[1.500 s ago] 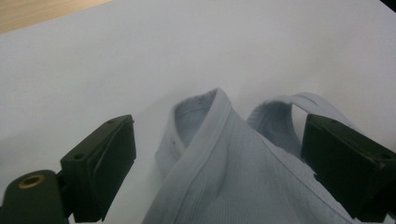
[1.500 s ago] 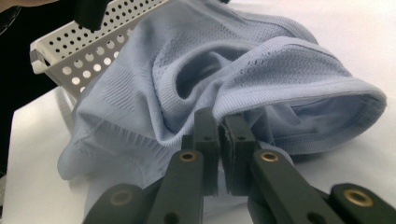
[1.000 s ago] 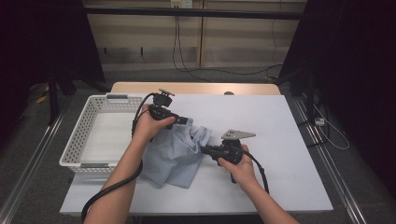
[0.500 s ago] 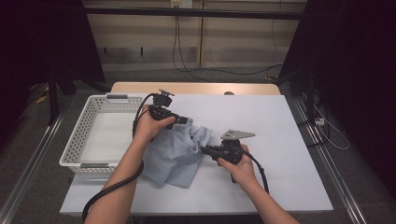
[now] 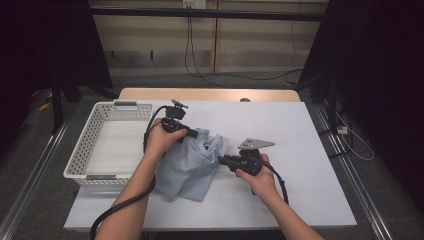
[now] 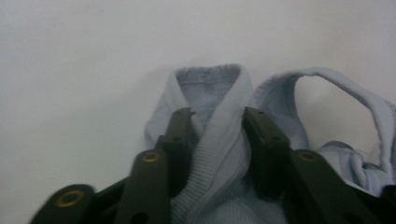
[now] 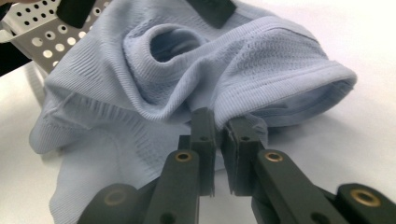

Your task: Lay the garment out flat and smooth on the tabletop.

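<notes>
High view is showing a light blue shirt (image 5: pixel 192 162) lying crumpled mid-worktop (image 5: pixel 300 130), stretching between the two tongs. The left tongs (image 5: pixel 192 134) are just closing on its ribbed collar at the far edge, while the right tongs (image 5: pixel 221 160) are pinching a fold on its right side. A white basket (image 5: pixel 82 150) is sitting just left of the shirt, nearer the left hand, with nothing standing between.

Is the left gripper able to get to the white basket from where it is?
Probably yes. The left gripper is beside the white basket with nothing between them, but its jaws have just closed on the blue shirt.
</notes>
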`<action>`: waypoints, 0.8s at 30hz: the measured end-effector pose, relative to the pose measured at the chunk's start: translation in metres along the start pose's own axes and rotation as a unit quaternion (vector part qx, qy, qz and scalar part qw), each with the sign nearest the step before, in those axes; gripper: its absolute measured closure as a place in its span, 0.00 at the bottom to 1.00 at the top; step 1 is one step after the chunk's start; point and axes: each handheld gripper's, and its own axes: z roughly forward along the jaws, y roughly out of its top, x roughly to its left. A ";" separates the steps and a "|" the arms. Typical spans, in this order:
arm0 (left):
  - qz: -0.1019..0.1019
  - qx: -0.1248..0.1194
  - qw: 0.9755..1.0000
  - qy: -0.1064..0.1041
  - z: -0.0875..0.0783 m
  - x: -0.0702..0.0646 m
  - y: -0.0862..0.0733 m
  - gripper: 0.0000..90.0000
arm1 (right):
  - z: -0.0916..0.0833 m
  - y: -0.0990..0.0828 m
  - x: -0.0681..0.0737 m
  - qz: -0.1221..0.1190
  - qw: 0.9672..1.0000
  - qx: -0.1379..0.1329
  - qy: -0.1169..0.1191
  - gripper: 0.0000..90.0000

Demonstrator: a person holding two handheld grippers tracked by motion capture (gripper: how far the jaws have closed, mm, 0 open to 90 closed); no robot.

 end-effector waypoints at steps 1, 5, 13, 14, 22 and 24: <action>-0.003 -0.003 1.000 -0.003 0.000 -0.001 -0.002 0.78 | -0.001 0.000 -0.001 0.000 1.000 0.001 -0.002 0.92; -0.005 -0.015 1.000 -0.005 -0.001 -0.005 -0.007 0.82 | -0.005 0.002 -0.006 -0.005 1.000 -0.002 -0.023 0.76; -0.002 -0.039 0.999 -0.004 -0.002 -0.011 -0.016 0.84 | -0.019 0.015 -0.021 0.010 0.997 -0.032 -0.068 0.34; 0.000 -0.040 0.999 -0.003 -0.001 -0.011 -0.016 0.84 | -0.020 0.017 -0.022 0.010 0.997 -0.035 -0.070 0.34; 0.014 -0.044 0.999 0.001 -0.002 -0.015 -0.018 0.84 | -0.017 0.041 -0.040 0.011 0.995 -0.036 -0.093 0.32; 0.012 -0.046 0.999 0.000 -0.002 -0.015 -0.019 0.84 | -0.010 0.045 -0.045 0.013 0.995 -0.027 -0.091 0.33</action>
